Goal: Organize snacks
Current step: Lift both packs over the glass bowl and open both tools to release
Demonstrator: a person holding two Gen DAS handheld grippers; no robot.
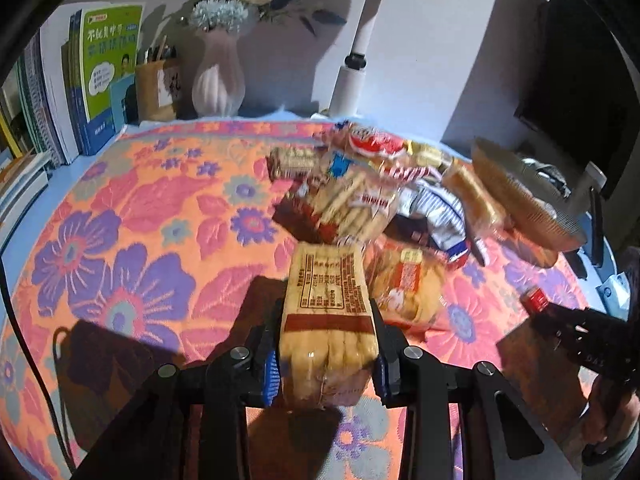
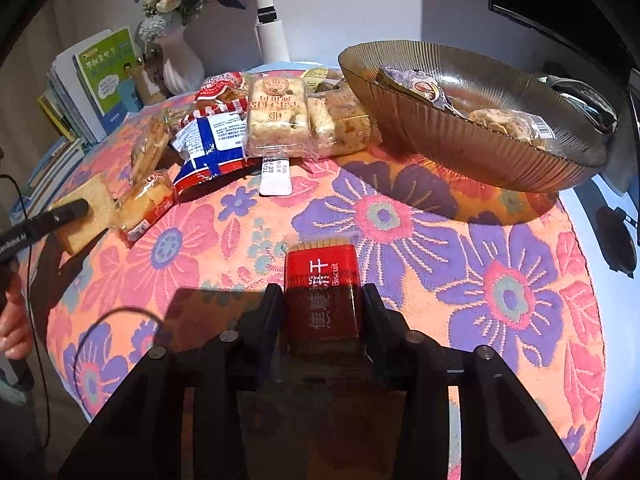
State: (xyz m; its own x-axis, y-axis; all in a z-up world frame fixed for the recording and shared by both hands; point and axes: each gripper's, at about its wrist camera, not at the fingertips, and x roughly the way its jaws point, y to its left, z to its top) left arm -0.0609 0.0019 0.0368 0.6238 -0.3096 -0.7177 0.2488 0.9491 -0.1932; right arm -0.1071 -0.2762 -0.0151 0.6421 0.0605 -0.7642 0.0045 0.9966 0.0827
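My left gripper is shut on a tan pack of finger biscuits, label side up, held just above the floral cloth. My right gripper is shut on a small red biscuit pack, its fingers pressed against both sides. A loose pile of snack packs lies further back, with a blue-and-white bag and pale cake bars among them. An amber ribbed glass bowl at the right holds a few wrapped snacks. The left wrist view also shows the red pack at the right.
A floral cloth covers the round table, whose blue edge shows at the right. Books, a pen holder, a white vase of flowers and a white lamp post line the back. A dark monitor stands right.
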